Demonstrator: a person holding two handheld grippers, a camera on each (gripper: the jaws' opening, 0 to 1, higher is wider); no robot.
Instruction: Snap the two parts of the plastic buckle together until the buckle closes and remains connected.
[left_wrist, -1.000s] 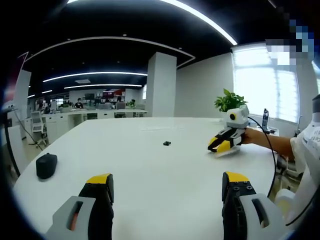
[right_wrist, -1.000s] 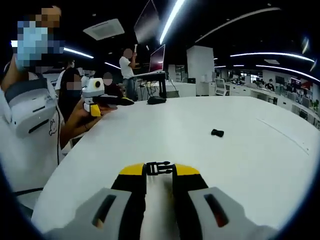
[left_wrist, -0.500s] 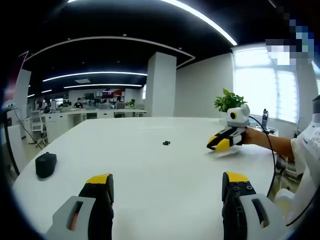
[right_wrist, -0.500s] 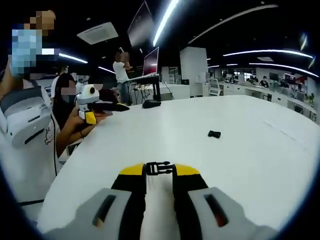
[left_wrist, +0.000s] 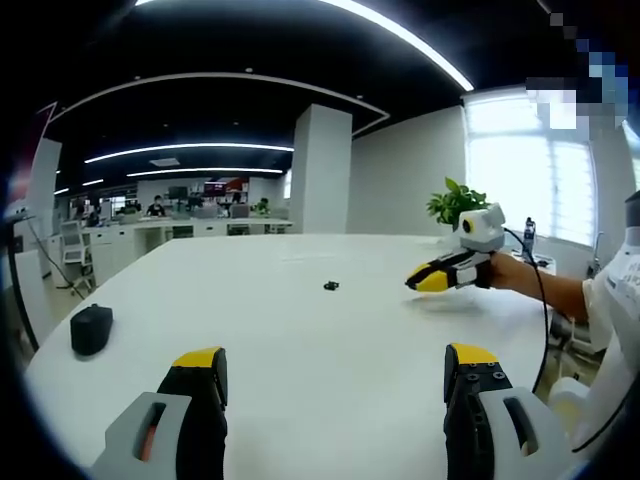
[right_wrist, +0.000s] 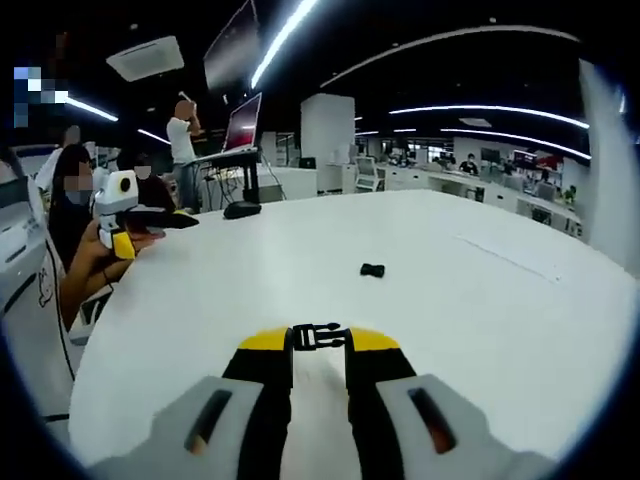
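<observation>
A wide white bench (left_wrist: 300, 330) stood in an open office; left tongs (left_wrist: 335, 385) gaped wide, right tongs (right_wrist: 319, 345) pinched a black buckle half (right_wrist: 319, 336), the other half (right_wrist: 373, 270) lying far off.

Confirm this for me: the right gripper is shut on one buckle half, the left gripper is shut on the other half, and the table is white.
Not quite. The left gripper is open and empty; the other buckle half lies loose on the white table, as the right gripper view shows. The right gripper is indeed shut on one buckle half.
</observation>
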